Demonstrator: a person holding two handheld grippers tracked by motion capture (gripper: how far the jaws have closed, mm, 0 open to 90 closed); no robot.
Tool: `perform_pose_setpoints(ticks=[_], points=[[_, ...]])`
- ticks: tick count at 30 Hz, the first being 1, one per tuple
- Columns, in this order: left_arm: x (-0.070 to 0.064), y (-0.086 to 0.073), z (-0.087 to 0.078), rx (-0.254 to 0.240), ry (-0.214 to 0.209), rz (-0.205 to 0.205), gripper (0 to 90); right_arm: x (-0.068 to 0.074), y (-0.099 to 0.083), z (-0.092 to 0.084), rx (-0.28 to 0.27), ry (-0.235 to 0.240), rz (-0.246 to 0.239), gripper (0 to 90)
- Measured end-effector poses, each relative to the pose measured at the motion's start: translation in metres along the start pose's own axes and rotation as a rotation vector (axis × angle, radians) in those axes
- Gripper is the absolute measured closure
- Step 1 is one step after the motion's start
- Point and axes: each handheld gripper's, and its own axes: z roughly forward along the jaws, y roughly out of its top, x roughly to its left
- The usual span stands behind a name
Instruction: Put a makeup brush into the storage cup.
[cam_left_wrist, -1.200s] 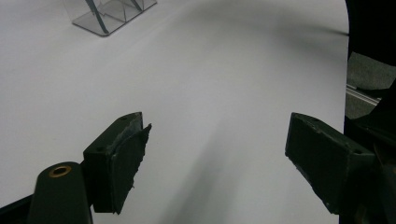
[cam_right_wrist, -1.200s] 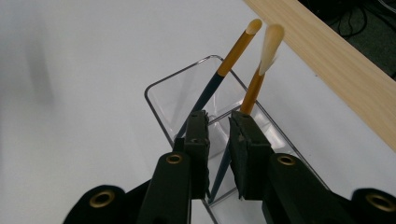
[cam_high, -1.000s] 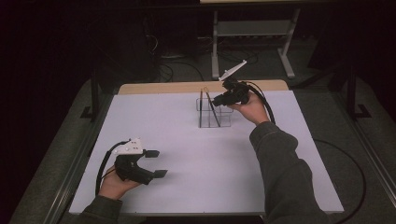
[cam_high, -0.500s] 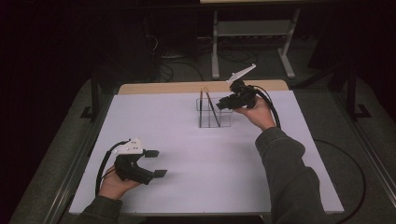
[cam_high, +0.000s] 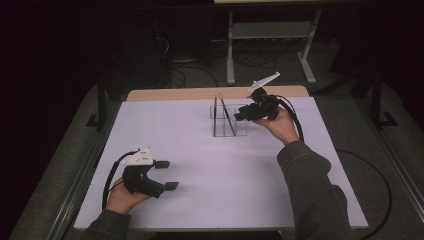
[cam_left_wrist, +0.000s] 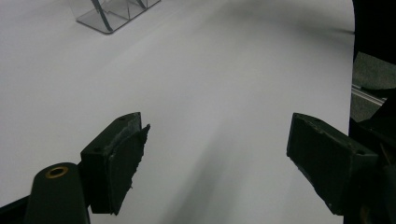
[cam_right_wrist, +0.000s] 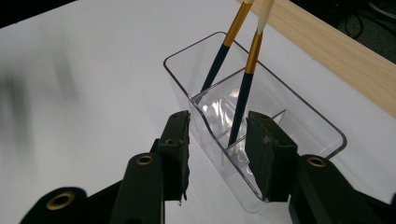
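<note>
Right claw has just been opening, nothing gripped, over the clear holder of two brushes near the table's far edge (left claw gapes empty).

Organizer: clear plastic box, open top, inner dividers forming compartments; upright at the far middle of the white table, near its wooden far edge.
Brush A: dark blue handle, gold band; leans in the far compartment.
Brush B: same colours, pale upper end; leans beside Brush A, foot by a divider, apart from it.
</note>
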Motion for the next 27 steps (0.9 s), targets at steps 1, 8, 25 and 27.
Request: perform_pose_setpoints(ticks=[1,8,25,27], points=[[0.0,0.0,0.0,0.001,0.001,-0.001,18.2,0.001,0.0,-0.001,0.005,-0.001,0.014,58.4],[0.001,-0.001,0.0,-0.002,0.005,-0.009,17.7,0.003,-0.005,-0.005,-0.01,-0.007,0.0,54.3],[0.002,-0.002,-0.002,-0.007,0.018,-0.02,17.2,0.011,-0.013,-0.017,-0.035,-0.007,0.004,46.0],[0.002,-0.002,-0.002,-0.006,0.021,-0.017,17.2,0.011,-0.015,-0.018,-0.036,-0.007,0.004,44.7]])
